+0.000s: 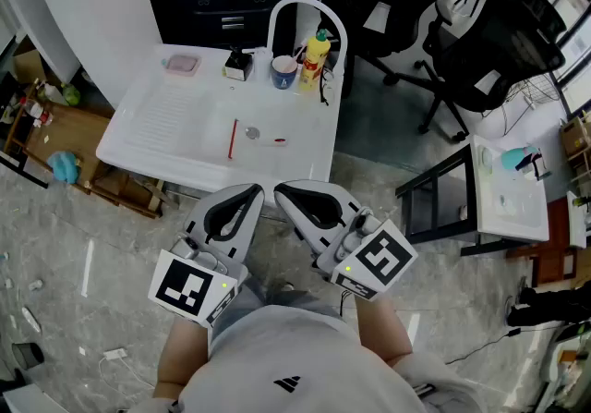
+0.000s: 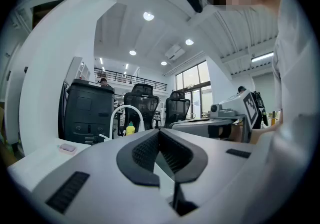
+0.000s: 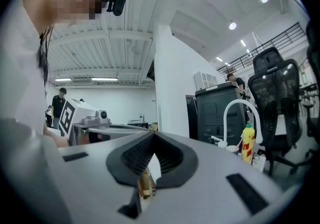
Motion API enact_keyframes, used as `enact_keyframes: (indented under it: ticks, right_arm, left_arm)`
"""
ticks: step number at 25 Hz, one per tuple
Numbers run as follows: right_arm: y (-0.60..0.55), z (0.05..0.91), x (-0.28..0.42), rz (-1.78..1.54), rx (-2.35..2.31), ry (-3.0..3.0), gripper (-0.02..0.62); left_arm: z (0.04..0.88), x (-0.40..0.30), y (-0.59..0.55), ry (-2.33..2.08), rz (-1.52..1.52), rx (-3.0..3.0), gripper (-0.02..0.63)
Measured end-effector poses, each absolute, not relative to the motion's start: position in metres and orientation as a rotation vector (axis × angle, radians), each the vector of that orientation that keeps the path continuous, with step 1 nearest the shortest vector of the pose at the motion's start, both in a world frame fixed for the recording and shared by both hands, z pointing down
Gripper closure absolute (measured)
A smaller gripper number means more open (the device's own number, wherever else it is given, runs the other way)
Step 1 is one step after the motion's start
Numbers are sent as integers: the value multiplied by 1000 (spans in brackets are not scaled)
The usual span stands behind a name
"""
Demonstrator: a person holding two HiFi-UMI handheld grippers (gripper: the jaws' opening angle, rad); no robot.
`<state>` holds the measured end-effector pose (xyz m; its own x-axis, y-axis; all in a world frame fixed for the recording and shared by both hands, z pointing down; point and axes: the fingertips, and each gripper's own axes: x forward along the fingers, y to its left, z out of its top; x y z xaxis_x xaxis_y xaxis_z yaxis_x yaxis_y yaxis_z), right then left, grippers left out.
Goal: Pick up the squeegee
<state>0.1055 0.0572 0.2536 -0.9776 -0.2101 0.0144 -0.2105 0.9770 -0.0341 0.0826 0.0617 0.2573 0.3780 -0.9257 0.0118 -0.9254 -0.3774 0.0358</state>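
1. While both grippers are held level above the floor, close to the person's body, the squeegee (image 1: 233, 139) lies flat on the white sink unit (image 1: 166, 125) ahead of them. It shows as a thin red strip, well apart from both grippers and just beside the drain (image 1: 252, 133).
2. The left gripper (image 1: 256, 189) has its jaws together with nothing between them. The right gripper (image 1: 281, 189) is closed and empty in the same way, and the tips of the two sit near each other.
3. Only the near rim of the sink unit lies between the grippers and the squeegee. Along the far edge stand a pink dish (image 1: 182, 64), a small dark item (image 1: 239, 63), a blue cup (image 1: 284, 72) and a yellow bottle (image 1: 315, 58), by the white arched faucet (image 1: 305, 5).
4. Counted: one squeegee, two grippers, one dish, one cup, one bottle, one faucet, and two black office chairs (image 1: 499, 42) to the right.
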Motion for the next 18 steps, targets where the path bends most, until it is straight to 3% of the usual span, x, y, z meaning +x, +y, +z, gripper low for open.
enact_keyframes:
  ticks: [18]
  right_arm:
    - [61,249,105,37,323,-3125,586]
  left_arm:
    - [250,87,63,-1729,5,2608,597]
